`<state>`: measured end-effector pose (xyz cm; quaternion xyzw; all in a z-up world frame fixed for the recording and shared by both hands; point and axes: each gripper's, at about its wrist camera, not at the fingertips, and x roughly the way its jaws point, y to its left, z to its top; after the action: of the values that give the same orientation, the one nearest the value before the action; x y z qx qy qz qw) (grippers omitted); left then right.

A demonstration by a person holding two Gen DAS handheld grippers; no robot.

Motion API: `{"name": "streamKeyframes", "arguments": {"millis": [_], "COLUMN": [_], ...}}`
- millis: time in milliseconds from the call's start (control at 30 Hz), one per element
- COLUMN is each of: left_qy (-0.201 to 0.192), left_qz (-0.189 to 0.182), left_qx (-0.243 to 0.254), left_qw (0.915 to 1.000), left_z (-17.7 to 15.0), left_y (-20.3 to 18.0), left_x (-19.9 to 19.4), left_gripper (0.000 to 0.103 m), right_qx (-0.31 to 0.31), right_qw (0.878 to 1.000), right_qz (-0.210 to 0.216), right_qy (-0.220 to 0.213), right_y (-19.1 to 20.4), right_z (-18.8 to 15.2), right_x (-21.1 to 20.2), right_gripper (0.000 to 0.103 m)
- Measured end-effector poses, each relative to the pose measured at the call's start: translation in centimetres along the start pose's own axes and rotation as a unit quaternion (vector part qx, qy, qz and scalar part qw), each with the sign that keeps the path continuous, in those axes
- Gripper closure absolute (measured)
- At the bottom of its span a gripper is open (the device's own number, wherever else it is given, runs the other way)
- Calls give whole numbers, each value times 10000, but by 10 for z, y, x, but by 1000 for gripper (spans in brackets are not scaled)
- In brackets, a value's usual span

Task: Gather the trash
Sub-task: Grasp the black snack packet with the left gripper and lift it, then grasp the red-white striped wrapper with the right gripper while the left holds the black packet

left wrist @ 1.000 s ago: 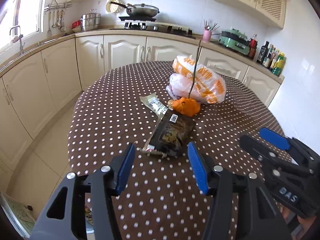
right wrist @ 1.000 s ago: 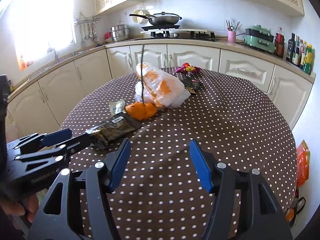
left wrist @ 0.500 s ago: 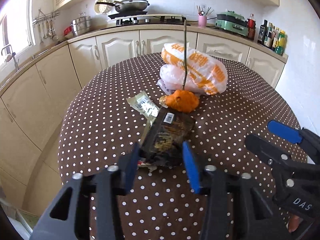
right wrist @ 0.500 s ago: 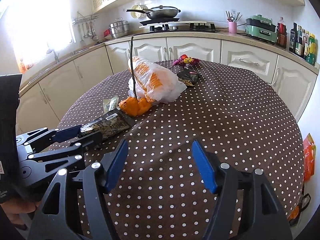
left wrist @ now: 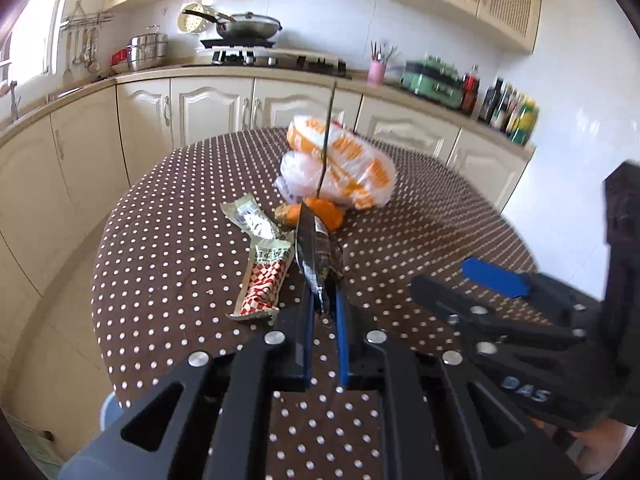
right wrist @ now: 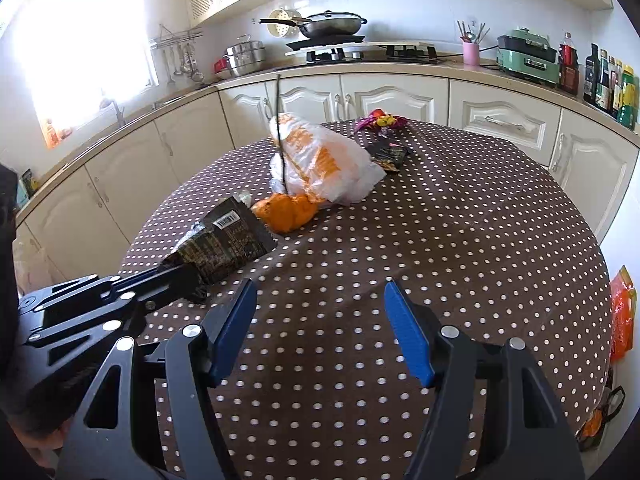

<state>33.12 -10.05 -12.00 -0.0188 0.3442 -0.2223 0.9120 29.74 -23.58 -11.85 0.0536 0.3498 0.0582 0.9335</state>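
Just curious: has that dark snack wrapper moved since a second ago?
Yes. The dark wrapper, flat before, now tilts up off the tablecloth, its far end nearer the orange peel, pinched in the left gripper.

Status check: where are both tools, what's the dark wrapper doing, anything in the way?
Left tool just closed on dark wrapper, tilted off the table. Right tool open, empty. Red-checked wrapper alongside, orange peel just beyond.

Both grippers are matte black plastic frames with triangular cut-outs and silver screw heads. The left gripper point(left wrist: 323, 300) and right gripper point(right wrist: 320, 326) carry blue finger pads (raised "DAS" lettering marks one side).
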Motion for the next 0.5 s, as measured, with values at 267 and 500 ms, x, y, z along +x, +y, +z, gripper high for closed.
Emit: {"name": "streamKeyframes", "arguments": {"millis": [267, 500], "left_qy": [-713, -819], "left_qz": [595, 1046], "left_qx": [-419, -875], "left_qw": [9948, 9873], "left_z": [-6, -14], "left_y": [38, 85], "left_x": [-56, -72], "left_gripper": [95, 95], "right_qx": [-185, -389], "right_qw": [9996, 9975], "right_qz": [175, 414], "right_qy": [83, 410], "right_y": [31, 66], "right_z": [5, 15], "right_x": [9, 41], "right_gripper": [39, 40]}}
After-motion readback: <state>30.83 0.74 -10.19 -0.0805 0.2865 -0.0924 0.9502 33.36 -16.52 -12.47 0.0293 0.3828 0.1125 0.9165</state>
